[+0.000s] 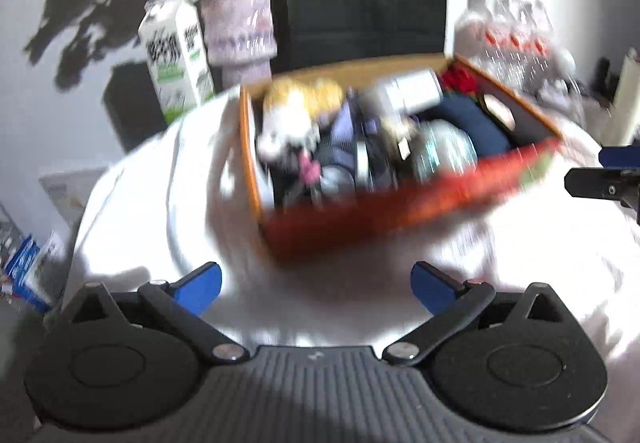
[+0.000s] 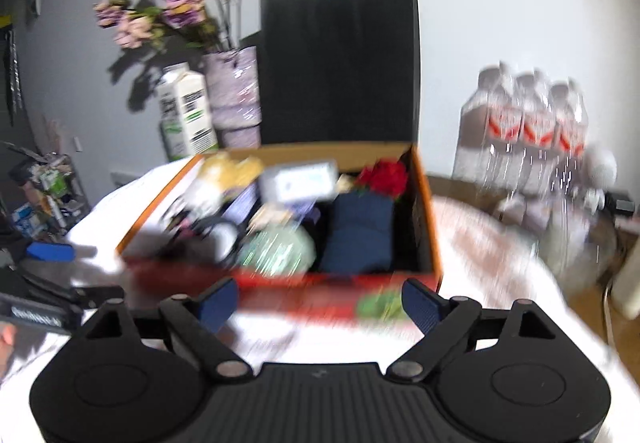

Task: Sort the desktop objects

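Box [image 2: 424, 211] crammed w/ misc items (blurred); both grippers [image 1: 316, 289] [image 2: 320, 303] agape, empty.

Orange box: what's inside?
Orange box holds a navy cloth, red flower, yellow-white plush, greenish round item. Blur and clutter hide whatever lies beneath.

1. Box [image 2: 424, 227]: cardboard, matt orange walls, printed red front.
2. Cloth [image 1: 160, 211] under the left gripper [image 1: 316, 289]: white fabric, wrinkled.
3. Bag [image 2: 340, 67] beyond the box: black paper, matt.
4. Bottles [image 2: 528, 131] ahead to the right of the right gripper [image 2: 320, 303]: clear glossy plastic.
5. Carton [image 1: 176, 59]: printed paperboard.
6. Gripper pads [image 2: 218, 303]: blue, ribbed; arms matt black plastic with metal pins.
7. Blue bundle [image 2: 360, 235] in the box: soft cloth.
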A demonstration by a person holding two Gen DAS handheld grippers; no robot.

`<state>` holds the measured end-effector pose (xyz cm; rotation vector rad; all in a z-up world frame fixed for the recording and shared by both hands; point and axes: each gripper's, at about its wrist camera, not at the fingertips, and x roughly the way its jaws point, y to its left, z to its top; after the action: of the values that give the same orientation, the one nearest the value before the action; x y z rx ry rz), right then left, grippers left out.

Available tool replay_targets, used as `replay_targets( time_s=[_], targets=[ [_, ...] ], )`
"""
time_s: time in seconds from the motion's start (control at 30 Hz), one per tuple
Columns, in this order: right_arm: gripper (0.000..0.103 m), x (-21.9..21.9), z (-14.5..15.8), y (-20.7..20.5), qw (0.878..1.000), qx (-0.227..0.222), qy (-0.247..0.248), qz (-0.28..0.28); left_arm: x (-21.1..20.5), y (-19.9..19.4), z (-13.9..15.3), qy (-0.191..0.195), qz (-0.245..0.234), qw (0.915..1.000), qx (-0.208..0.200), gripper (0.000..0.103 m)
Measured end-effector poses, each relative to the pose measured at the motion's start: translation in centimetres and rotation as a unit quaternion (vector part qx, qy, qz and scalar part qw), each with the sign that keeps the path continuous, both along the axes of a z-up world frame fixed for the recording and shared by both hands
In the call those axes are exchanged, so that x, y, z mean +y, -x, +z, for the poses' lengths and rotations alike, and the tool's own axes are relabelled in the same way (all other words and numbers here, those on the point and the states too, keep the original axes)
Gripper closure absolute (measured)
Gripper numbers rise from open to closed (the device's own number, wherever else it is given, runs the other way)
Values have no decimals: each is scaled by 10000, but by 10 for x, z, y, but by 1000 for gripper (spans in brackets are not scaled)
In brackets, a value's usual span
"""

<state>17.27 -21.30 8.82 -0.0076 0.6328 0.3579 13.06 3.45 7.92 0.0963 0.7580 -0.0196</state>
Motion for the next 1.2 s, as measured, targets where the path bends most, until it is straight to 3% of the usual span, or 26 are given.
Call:
replay_targets(
  time_s=[0.1, 0.27, 0.43, 0.6, 0.7, 0.87, 1.0, 1.2],
  targets=[
    [14, 1, -19, 49, 9999, 107, -13, 119, -2, 45, -3, 339, -252, 9991, 30, 0],
    [14, -3, -34, 132, 9998, -73, -49, 185, -4, 125, 6, 585, -403, 9966, -416, 0],
    [5, -19, -37, 207, 9976, -509, 28, -466, 1, 191, 2, 742, 9, 9948, -700, 0],
    [4, -25, -46, 254, 9971, -441, -14, -620, 4, 234, -11, 715, 468, 9915, -982, 0],
    [4, -18, -51, 271, 9968, -503, 234, -571, 2, 237, -14, 523, 479, 9925, -993, 0],
    [3, -9, -55, 269, 9967, -523, 250, -561, -1, 224, -27, 671, 491, 9928, -857, 0],
    [1, -3, -67, 244, 9973, -456, 68, -566, -10, 196, -49, 546, 473, 9953, -644, 0],
    [1, 15, -83, 191, 9972, -320, 346, -585, -12, 149, -62, 508, 542, 9963, -423, 0]
  ],
)
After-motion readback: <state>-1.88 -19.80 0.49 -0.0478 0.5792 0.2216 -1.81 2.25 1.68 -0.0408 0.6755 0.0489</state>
